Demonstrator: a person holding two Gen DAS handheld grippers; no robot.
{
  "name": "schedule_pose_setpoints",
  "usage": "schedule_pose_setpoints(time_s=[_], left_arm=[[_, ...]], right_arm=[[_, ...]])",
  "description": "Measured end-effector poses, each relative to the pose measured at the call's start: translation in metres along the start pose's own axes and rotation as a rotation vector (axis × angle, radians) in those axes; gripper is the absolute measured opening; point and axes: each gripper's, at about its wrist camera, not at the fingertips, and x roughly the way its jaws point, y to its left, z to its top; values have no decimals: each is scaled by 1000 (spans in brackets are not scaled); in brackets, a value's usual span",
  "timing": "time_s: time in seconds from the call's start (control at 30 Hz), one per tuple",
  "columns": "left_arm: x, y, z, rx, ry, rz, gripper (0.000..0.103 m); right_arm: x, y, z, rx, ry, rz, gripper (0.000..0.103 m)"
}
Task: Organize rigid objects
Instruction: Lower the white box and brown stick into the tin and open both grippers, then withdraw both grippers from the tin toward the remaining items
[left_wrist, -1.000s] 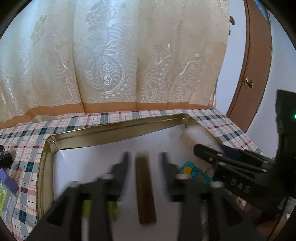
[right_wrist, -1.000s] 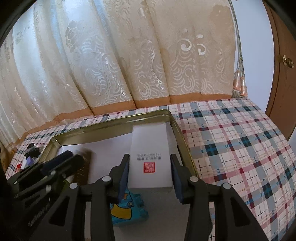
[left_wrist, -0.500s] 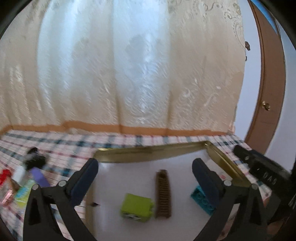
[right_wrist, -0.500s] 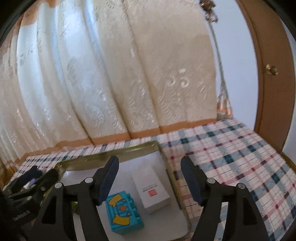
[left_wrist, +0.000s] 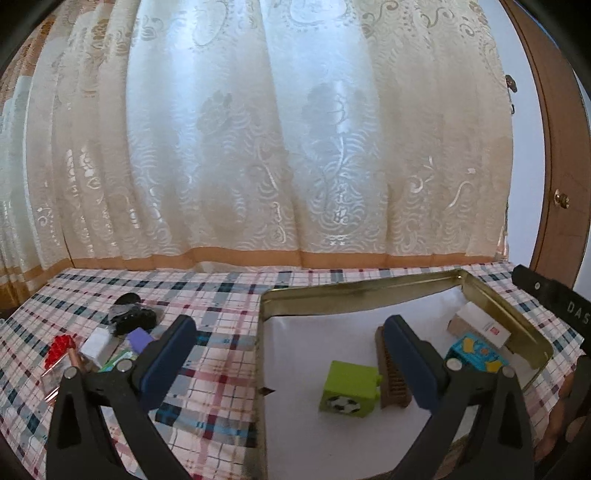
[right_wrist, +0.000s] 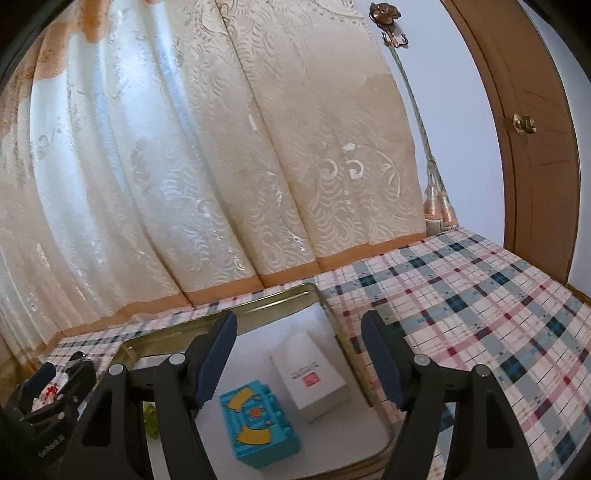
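White box (right_wrist: 312, 376): red stamp, txt unreadable.

Both wrist views sit low over the worktop (left_wrist: 221, 373), tilted slightly down, facing the curtain (left_wrist: 280, 147) — close range. Shared: gold-rimmed tray (left_wrist: 354, 290), teal box (right_wrist: 258, 424), white box (right_wrist: 310, 373).

Green cube (left_wrist: 349, 389), brown comb (left_wrist: 393, 376), in tray (left_wrist: 354, 291)
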Motion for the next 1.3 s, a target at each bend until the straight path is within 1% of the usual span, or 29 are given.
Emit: schedule_pose_setpoints(time_s=[0.1,0.17,0.23,0.37,0.53,0.67,0.9,1.13,1.3], left_arm=[[-1,3,-4,11,3,10,103],[-4,5,-5,14,0,17,103],[-7,8,-6,15,-5,22,103],[-9,13,-8,16,1,23,103],[-15,19,-10,14,-1,27,103],[-19,23,-12,22,-1,29,103],[-23,35,-15,26,17,23,103],[-27,53,-17,44,12,51,103],[-27,70,-18,40,22,69,103]], right_arm=[[-6,7,-3,-30,-30,-5,72],[-13,12,-5,-55,-67,-14,72],[-16,13,-6,-53,-86,-22,72],[-17,15,-8,-53,-84,-28,72],[-25,24,-12,-69,-106,-47,72],[-30,32,-14,-96,-116,-77,72],[-39,40,-22,-84,-103,-70,72],[-41,58,-28,-111,-92,-71,72],[-33,78,-34,-110,-51,-47,72]])
